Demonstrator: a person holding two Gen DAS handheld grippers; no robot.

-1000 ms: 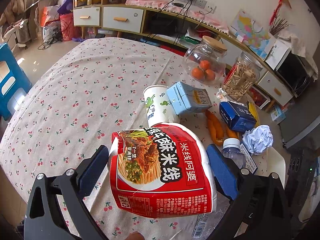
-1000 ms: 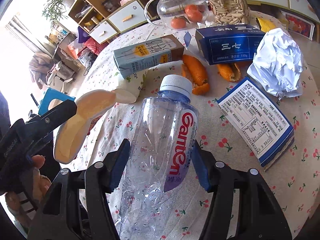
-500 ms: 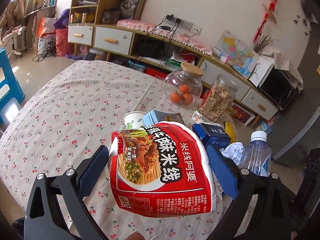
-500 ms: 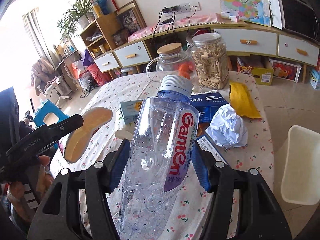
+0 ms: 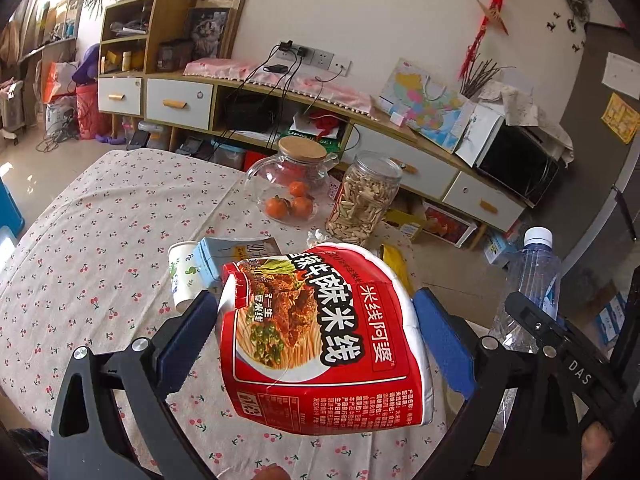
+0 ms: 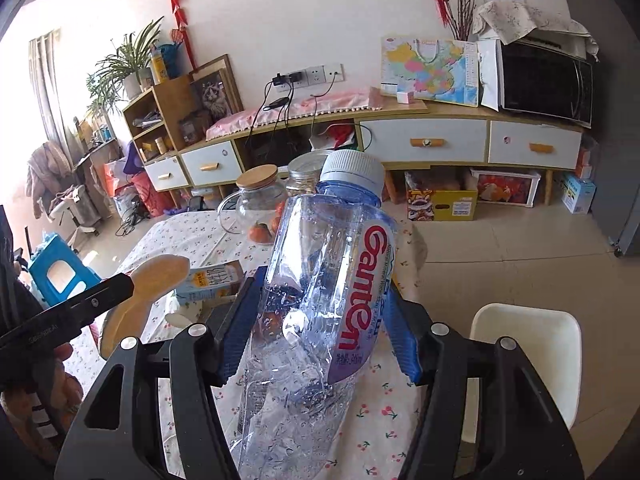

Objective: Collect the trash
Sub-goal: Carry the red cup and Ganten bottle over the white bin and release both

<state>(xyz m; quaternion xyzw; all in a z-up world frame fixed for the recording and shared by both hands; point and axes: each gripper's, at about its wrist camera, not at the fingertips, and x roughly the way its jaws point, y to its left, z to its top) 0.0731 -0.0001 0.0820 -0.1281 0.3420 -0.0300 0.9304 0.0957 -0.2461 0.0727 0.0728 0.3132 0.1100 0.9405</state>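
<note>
Currently the red noodle packet (image 5: 320, 336) is pinched between the blue pads of the left tongs (image 5: 316, 332), held clear above the worktop (image 5: 100, 232). The clear water bottle (image 6: 320, 300) is clamped in the right tongs (image 6: 320, 320), cap tilted up and away. Both tongs point downward at a slant, raised over the cloth, side by side. A milk carton (image 5: 224, 256) and paper cup (image 5: 180, 268) lie beyond the packet.

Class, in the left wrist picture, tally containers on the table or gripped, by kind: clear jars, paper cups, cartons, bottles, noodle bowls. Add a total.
Clear jars: 2
Paper cup: 1
Carton: 1
Bottle: 1
Noodle bowl: 1
Total: 6
</note>
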